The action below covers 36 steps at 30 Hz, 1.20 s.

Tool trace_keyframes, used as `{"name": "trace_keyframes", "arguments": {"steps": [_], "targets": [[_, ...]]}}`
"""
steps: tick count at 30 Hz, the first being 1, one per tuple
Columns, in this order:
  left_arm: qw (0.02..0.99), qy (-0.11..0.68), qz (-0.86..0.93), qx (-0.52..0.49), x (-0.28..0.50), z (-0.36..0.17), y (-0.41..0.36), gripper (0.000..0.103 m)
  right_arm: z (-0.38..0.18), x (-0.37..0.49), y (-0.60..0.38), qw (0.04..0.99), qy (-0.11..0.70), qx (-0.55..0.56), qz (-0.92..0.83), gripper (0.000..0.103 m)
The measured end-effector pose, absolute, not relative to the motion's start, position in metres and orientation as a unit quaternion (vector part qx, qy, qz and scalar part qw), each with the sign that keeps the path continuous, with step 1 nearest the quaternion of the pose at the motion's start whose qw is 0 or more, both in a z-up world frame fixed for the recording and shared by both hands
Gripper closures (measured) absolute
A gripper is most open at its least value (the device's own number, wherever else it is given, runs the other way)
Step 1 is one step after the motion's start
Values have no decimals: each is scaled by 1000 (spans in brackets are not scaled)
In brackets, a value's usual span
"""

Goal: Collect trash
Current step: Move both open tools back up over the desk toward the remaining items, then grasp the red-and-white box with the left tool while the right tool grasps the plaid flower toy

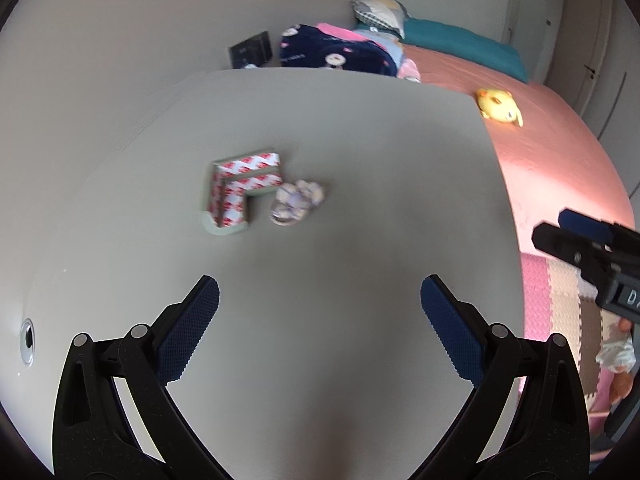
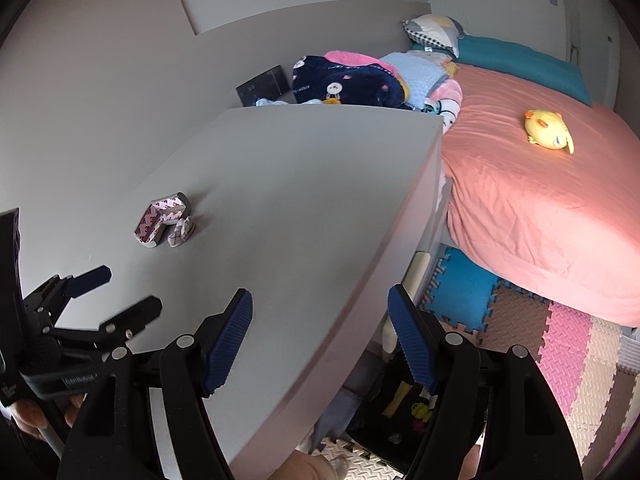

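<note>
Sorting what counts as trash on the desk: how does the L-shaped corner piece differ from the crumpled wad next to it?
The L-shaped corner piece is rigid with a clean right-angle form; the crumpled wad is a shapeless, wrinkled ball. The corner piece shows a red-and-white zigzag pattern with a grey-green edge; the wad is pale with faint purplish marks. The corner piece is the larger of the two. Both lie on the grey desk, close beside each other, untouched by either gripper.

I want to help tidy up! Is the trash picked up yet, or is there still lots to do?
Nothing looks collected yet. The crumpled wrapper and the L-shaped corner piece beside it still lie on the table. Nothing is in hand: the left gripper and right gripper are both open and empty. Both pieces still need picking up.
</note>
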<state>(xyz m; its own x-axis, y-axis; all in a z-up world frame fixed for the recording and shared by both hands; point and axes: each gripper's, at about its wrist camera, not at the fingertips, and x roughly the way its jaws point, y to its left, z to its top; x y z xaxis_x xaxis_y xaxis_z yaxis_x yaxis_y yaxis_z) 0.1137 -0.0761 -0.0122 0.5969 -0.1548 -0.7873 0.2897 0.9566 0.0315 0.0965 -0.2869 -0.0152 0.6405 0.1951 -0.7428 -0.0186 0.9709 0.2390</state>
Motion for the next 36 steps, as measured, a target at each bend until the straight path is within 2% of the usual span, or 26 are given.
{"name": "trace_keyframes", "arguments": {"steps": [4, 9, 15, 25, 29, 34, 36], "targets": [[896, 427, -110, 44, 128, -10, -55, 9, -17, 104, -276, 898, 423, 99, 65, 32], [897, 431, -97, 32, 146, -12, -40, 24, -21, 111, -266, 897, 428, 91, 67, 32], [894, 437, -95, 22, 169, -17, -28, 38, -27, 120, -260, 894, 434, 89, 66, 32], [887, 451, -88, 30, 194, -30, -18, 39, -33, 139, -248, 891, 441, 85, 69, 32], [883, 459, -93, 28, 201, -34, -14, 47, -35, 146, -240, 890, 442, 83, 76, 32], [881, 460, -104, 37, 206, -37, -16, 50, -37, 155, -224, 888, 444, 77, 89, 32], [882, 456, -107, 45, 206, -37, -18, 57, -38, 158, -220, 888, 444, 76, 93, 32]]}}
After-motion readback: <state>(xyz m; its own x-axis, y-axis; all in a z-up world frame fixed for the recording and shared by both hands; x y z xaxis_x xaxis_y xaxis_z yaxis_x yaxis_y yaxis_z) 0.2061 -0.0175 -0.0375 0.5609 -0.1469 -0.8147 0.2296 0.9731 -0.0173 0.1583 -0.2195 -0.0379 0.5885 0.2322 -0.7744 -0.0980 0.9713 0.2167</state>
